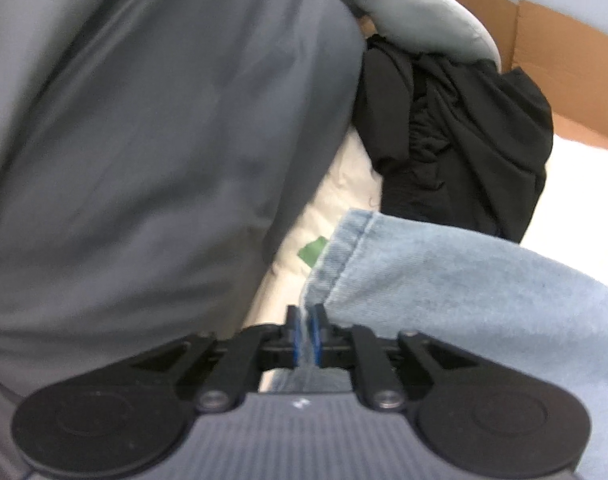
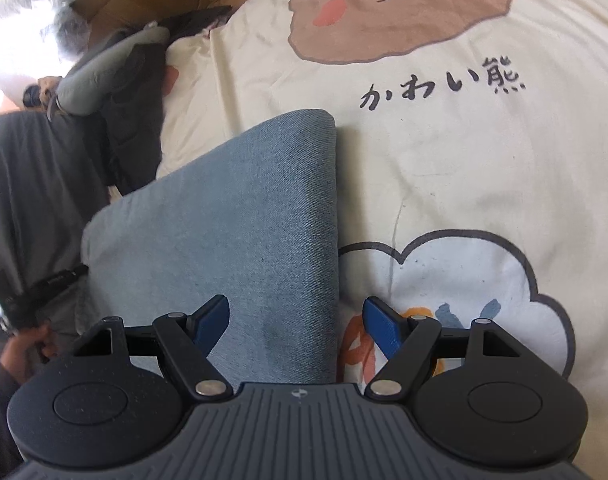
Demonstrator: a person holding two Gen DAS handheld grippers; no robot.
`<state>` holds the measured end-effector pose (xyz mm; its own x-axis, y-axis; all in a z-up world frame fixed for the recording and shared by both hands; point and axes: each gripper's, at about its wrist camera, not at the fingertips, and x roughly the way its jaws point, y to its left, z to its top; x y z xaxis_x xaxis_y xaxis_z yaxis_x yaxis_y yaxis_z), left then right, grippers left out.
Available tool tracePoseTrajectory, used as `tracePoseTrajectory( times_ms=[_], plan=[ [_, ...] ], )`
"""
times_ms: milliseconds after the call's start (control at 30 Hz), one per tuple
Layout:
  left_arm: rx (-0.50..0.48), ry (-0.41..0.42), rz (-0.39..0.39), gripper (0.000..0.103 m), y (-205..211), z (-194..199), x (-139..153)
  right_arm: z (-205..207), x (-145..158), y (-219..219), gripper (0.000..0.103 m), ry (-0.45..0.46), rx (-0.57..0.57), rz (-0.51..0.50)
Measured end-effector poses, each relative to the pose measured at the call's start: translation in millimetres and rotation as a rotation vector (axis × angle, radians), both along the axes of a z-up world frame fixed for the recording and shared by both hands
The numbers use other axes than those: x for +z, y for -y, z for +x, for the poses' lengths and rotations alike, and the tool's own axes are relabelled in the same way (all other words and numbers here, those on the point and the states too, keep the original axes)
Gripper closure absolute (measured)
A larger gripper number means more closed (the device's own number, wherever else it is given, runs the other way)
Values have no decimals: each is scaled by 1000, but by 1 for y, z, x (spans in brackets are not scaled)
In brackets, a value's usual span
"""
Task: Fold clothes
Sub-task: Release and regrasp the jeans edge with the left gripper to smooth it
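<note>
The jeans (image 2: 240, 240), light blue denim, lie folded on a cream bedsheet (image 2: 444, 160) printed with a brown bear face, dark script and a cloud outline. In the left wrist view, the left tool (image 1: 306, 336) is nearly closed, its blue pads pinching a thin edge of the denim close to the stitched hem (image 1: 344, 248) of a jeans leg; the cloth runs up between the pads and spreads off to the right. A grey garment (image 1: 144, 140) fills the left of that view, with a black garment (image 1: 464, 128) bunched behind the hem and a cardboard box (image 1: 544, 60) beyond it. In the right wrist view, the right tool (image 2: 296, 320) stands wide open and grips nothing. Its left pad sits over the denim, its right pad over the cloud print just beside the fold's straight edge. Whether either pad touches the cloth cannot be told.
</note>
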<state>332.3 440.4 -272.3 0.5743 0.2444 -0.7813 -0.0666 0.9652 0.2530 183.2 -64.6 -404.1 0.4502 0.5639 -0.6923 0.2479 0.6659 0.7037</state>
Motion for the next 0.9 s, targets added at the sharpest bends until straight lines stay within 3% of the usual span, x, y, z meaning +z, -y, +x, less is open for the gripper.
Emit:
tracePoseTrajectory(
  times_ms=[100,167,233,367,533,600,700,800,900],
  plan=[
    [12,23,31,81,2,-7,7,-1,-4,4,24,5,-23,61],
    [5,34,22,48,2,-14,12,-1,-6,5,24,16,-33,100],
    [-10,38,9,34,4,-23,13,0,-10,5,24,26,-41,128],
    [-20,-6,-16,35,3,-33,2,2,-21,7,25,35,-67,179],
    [32,-60,-82,38,-13,-36,-23,5,-24,14,51,39,-59,299],
    [41,-65,-98,38,-18,-33,-28,3,-27,18,53,38,-66,365],
    [33,-59,-63,38,-18,-29,-32,-1,-33,24,52,37,-76,460],
    [51,-65,-68,38,-20,-25,-33,-4,-48,18,55,-26,-52,408],
    [45,-69,-57,38,-20,-24,-34,-2,-49,10,54,-9,-31,426]
  ],
)
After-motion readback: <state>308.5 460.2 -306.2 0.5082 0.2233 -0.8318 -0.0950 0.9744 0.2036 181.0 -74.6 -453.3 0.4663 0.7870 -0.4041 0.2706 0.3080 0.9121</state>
